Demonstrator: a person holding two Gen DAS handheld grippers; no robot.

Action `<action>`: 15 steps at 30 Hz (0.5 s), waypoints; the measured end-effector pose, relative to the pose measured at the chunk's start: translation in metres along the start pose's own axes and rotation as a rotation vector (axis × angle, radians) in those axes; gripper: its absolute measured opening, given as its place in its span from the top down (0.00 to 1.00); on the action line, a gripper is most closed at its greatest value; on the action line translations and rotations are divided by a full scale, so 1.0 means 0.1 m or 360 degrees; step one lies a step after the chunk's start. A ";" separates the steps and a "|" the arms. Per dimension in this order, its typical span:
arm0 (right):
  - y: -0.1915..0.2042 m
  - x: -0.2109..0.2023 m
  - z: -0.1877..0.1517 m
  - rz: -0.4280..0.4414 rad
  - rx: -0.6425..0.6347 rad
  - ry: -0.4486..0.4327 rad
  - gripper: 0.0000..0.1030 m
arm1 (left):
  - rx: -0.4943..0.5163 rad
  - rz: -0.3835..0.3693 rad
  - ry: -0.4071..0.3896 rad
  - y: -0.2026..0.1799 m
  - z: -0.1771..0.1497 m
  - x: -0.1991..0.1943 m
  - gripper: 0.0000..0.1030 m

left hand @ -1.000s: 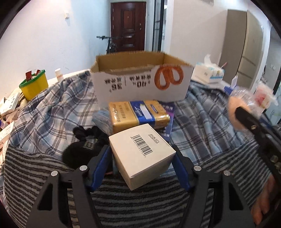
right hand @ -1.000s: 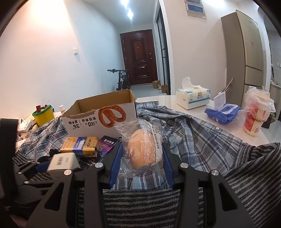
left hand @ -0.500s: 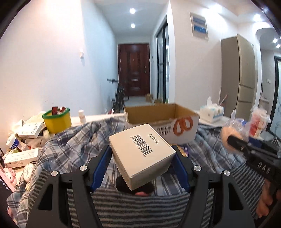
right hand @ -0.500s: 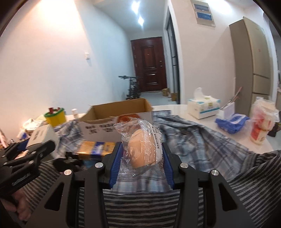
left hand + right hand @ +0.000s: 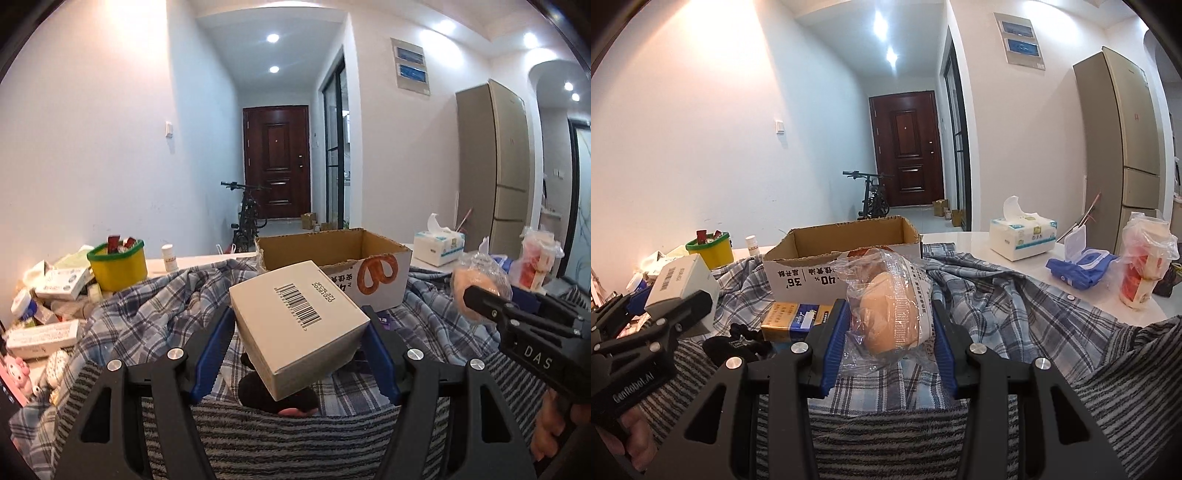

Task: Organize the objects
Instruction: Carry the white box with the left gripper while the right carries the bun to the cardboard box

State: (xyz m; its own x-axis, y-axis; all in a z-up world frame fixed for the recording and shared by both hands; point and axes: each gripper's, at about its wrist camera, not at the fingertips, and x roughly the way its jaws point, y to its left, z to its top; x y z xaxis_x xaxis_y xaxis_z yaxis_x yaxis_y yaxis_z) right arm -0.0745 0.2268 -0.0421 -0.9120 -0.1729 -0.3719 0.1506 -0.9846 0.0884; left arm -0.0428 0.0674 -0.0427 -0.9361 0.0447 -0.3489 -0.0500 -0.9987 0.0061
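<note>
My left gripper is shut on a white box with a barcode and holds it above the plaid cloth, short of the open cardboard box. The white box also shows in the right wrist view. My right gripper is shut on a bagged bun, held in front of the cardboard box. The bun also shows at the right of the left wrist view. A yellow and blue packet and a black item lie on the cloth.
A plaid shirt and a striped cloth cover the table. A yellow-green tub and several small boxes crowd the left. A tissue box, blue wipes pack and bagged cup stand at the right.
Both grippers have risen with their loads. The white box has lifted off the cloth toward the cardboard box. The bun has lifted and moved closer to the cardboard box.
</note>
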 end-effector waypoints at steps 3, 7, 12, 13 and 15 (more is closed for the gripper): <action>0.00 0.00 0.00 -0.0008 -0.0007 -0.0002 0.59 | -0.0045 -0.0018 0.0013 0.05 0.00 0.01 0.32; -0.01 -0.02 0.00 -0.0001 -0.0006 -0.0020 0.59 | -0.0057 -0.0026 -0.0001 0.06 -0.01 -0.01 0.32; 0.01 0.00 0.02 0.0016 -0.0018 0.0004 0.59 | -0.0049 -0.0010 -0.0051 0.04 0.01 -0.09 0.32; 0.02 0.01 0.03 0.0026 -0.0029 0.0021 0.59 | -0.0043 0.0001 -0.0067 0.03 0.01 -0.12 0.32; 0.05 0.01 0.05 0.0071 -0.0062 0.0057 0.59 | -0.0017 0.0002 -0.0111 0.02 0.04 -0.21 0.32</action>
State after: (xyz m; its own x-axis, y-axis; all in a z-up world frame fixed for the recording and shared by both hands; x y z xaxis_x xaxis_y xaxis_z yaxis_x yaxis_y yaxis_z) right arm -0.0769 0.2218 -0.0371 -0.8899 -0.2165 -0.4014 0.2060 -0.9761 0.0696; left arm -0.0250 0.0651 -0.0317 -0.9582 0.0444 -0.2826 -0.0453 -0.9990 -0.0033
